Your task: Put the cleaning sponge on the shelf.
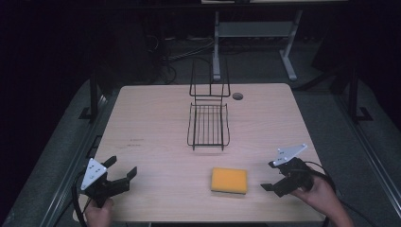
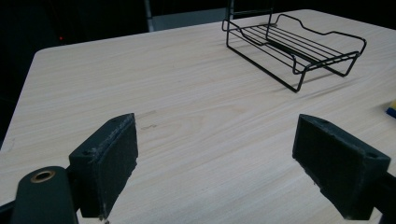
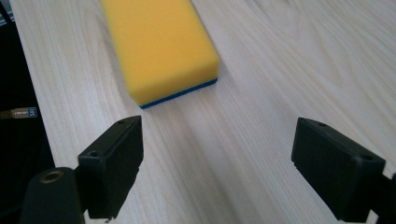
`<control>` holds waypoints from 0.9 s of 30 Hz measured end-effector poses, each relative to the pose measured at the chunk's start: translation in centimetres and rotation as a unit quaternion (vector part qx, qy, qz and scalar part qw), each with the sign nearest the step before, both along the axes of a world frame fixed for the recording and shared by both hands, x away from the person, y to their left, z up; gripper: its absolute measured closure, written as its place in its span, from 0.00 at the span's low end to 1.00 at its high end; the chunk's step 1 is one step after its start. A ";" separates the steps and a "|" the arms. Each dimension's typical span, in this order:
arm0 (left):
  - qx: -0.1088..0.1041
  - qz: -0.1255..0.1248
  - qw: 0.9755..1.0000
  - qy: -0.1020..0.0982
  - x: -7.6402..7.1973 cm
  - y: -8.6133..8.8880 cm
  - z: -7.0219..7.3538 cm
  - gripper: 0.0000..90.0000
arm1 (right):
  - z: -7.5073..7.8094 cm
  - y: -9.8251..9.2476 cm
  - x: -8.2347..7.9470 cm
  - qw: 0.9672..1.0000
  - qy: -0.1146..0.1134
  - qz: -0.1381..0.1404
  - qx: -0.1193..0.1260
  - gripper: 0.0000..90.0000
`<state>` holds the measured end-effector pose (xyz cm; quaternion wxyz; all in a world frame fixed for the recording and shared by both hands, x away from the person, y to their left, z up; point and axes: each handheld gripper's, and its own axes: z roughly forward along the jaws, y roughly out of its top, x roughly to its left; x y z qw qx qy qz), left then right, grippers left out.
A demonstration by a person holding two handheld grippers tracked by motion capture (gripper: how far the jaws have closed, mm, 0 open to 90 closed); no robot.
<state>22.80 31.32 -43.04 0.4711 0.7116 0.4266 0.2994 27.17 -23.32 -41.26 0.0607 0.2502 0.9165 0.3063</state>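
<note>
A yellow sponge (image 1: 229, 180) with a blue underside lies flat on the wooden table (image 1: 156, 118), near the front edge and right of centre. A black wire rack (image 1: 208, 124) with a tall back frame stands empty at the table's middle. My right gripper (image 1: 268, 175) is open just right of the sponge, pointing at it without touching. In the right gripper view the sponge (image 3: 159, 44) lies ahead of the open gripper (image 3: 217, 140), up and to the left. My left gripper (image 1: 123, 166) is open at the front left, holding nothing. The left gripper view has the open gripper (image 2: 219, 137) facing the rack (image 2: 299, 44).
A round cable hole (image 1: 238, 96) sits in the tabletop behind the rack. Beyond the table stands a grey desk frame (image 1: 250, 33) over a dark floor with cables. A corner of the sponge (image 2: 391, 108) peeks in at the right edge of the left gripper view.
</note>
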 end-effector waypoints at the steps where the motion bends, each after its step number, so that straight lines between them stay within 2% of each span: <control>1: -0.001 0.000 1.000 0.000 0.0 0.0 0.0 0.15 | 0.1 0.1 0.0 1.000 0.003 0.001 0.001 0.18; 27: 0.002 -0.001 1.000 0.000 0.0 0.0 0.0 0.15 | 0.6 2.8 1.2 0.998 0.017 0.050 -0.016 0.18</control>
